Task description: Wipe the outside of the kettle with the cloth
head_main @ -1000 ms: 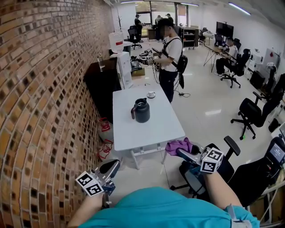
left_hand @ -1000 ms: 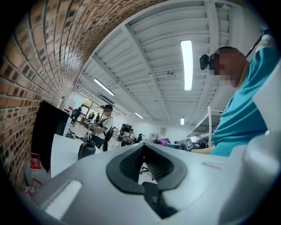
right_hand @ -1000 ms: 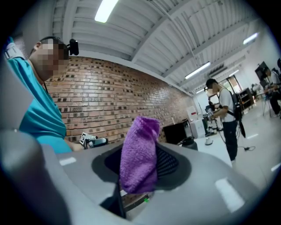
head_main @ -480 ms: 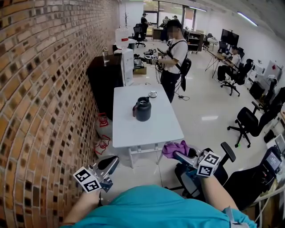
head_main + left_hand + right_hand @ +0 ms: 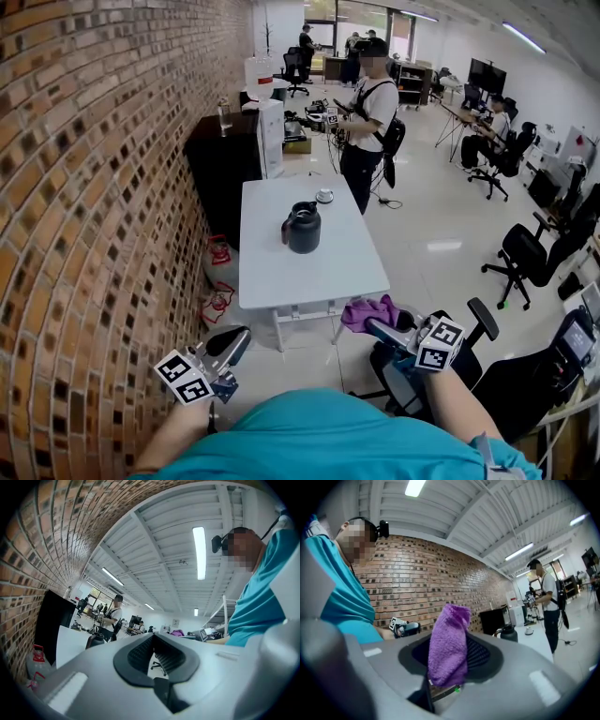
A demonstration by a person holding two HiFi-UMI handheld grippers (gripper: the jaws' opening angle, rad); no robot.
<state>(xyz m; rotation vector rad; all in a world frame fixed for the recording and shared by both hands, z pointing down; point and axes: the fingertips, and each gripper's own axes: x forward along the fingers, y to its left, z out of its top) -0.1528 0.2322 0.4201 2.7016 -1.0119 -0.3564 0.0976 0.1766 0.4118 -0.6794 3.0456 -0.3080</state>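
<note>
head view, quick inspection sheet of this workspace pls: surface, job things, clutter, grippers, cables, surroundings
surface: white table, legs on a pale floor
job's things: dark kettle upright on the table; purple cloth in the right gripper, not yet at the kettle
clutter: small white object behind the kettle; red items on the floor by the brick wall
grippers: left gripper fingers together, empty; right gripper fingers shut on the cloth
cables: dark cable on the floor near the standing person
surroundings: black cabinet, office chairs

Open-plan office, possibly doubling as lab space. Swivel chairs (image 5: 525, 258) and monitors (image 5: 487, 75) line the far side, with strip lights (image 5: 199, 550) overhead. Brick wall (image 5: 94, 187) beside a white counter (image 5: 281, 272).
</note>
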